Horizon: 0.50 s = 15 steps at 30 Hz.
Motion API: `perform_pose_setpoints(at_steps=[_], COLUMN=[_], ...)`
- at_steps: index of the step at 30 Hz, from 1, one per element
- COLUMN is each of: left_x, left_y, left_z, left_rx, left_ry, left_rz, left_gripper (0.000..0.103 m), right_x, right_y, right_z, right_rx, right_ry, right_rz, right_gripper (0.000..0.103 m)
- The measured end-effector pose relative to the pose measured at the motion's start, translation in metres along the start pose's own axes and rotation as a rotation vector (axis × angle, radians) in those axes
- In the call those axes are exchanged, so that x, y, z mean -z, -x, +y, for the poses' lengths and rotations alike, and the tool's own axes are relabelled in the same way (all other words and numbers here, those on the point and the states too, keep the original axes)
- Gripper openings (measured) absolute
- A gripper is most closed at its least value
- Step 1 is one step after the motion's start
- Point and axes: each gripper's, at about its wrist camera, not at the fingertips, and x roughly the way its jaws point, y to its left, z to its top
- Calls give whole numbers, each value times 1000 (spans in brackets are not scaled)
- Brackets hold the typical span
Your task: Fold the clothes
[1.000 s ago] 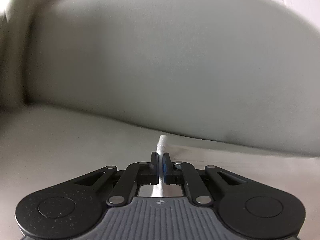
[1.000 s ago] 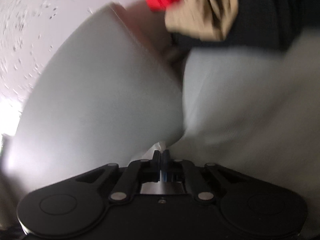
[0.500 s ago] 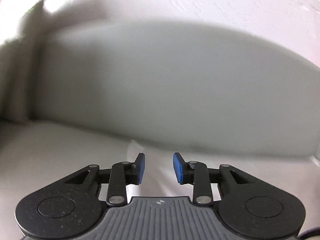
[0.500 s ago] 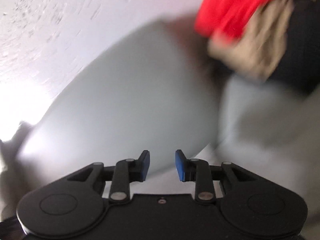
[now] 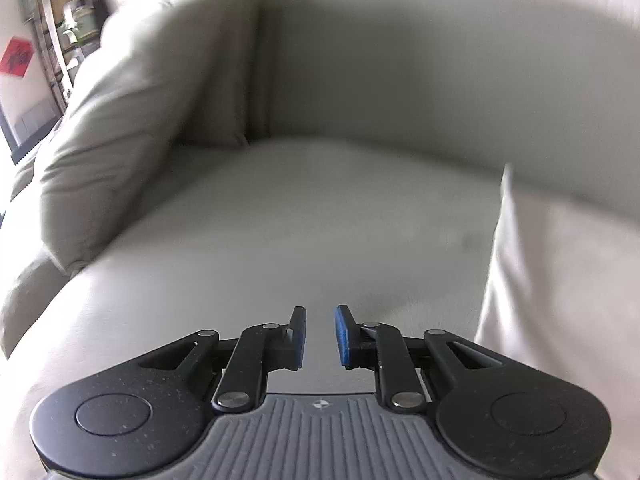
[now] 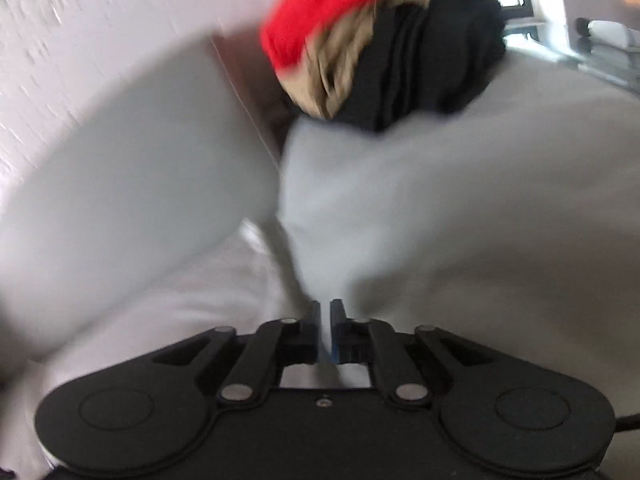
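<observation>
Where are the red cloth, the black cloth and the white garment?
red cloth [image 6: 332, 4], right wrist view, on its middle.
black cloth [image 6: 432, 60], right wrist view, on its folds.
white garment [image 5: 560, 300], left wrist view, on its flat part.

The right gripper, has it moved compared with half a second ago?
Yes. The right gripper has dropped toward the white garment, its fingers narrowed to a slit; the clothes pile on the sofa sits closer to frame centre.

– What carries the clothes?
– A pale grey sofa [image 5: 304, 216]. A white garment [image 5: 560, 300] lies on its seat, right of the seat's middle.
– And further right?
– A heap of red, tan and black clothes [image 6: 384, 40] tops the sofa's arm
</observation>
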Motion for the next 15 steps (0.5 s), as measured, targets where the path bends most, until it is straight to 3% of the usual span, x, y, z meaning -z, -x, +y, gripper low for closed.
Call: perform_pose_setpoints(at_steps=[4,5,7,8,11,12,14,15], left_x=[4,3,-5,-6,-3,-1,12,17], left_y=[98,114,144,152,146,138,115,99], left_z=[41,50,59,65,45,34,4,-8], left_rx=[192,239,316,348,423,447,471,483], left_ry=[37,33,11,-4,-90,-121,-173,-186], left_rz=[-212,-248,-304,-322,-251,-217,-131,-87], left_gripper=[20,20,27,30,36,36,33,26], right_x=[-9,-18,-58,-59,-60,-59,-43,-31], right_y=[82,107,118,137,144,123,125,112], right_z=[30,29,34,37,33,28,25,21], right_rx=[-160,-192,-264,-280,-317,-316,-297,-283], right_ry=[8,24,71,93,101,86,34,8], right_rz=[-106,-129,-170,-180,-143,-103,-18,34], right_gripper=[7,7,9,12,18,18,18,18])
